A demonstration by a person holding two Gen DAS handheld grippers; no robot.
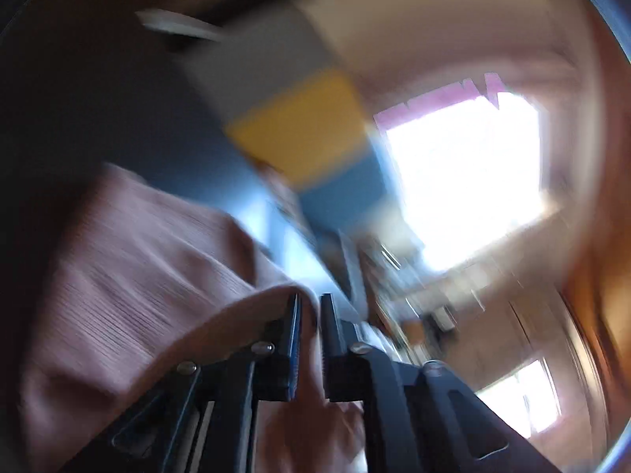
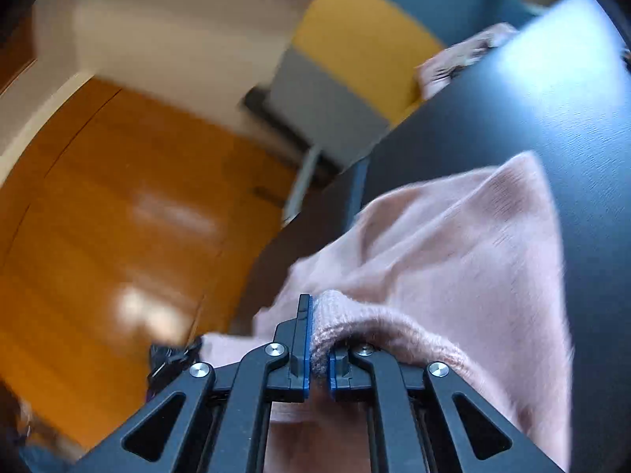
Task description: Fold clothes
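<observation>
A pink knitted garment (image 1: 130, 268) hangs from my left gripper (image 1: 311, 303), whose jaws are shut on its edge; the view is blurred and tilted up toward the room. In the right wrist view my right gripper (image 2: 319, 315) is shut on a thick ribbed edge of the same pink garment (image 2: 453, 244), which drapes to the right over a dark table top (image 2: 572, 98). Another bit of pink cloth (image 2: 465, 55) shows at the table's far edge.
An orange wooden floor (image 2: 118, 216) lies left of the table. A yellow, grey and blue panel (image 2: 355, 39) stands behind. A bright window (image 1: 465, 173) and blurred furniture (image 1: 453, 307) fill the left wrist view.
</observation>
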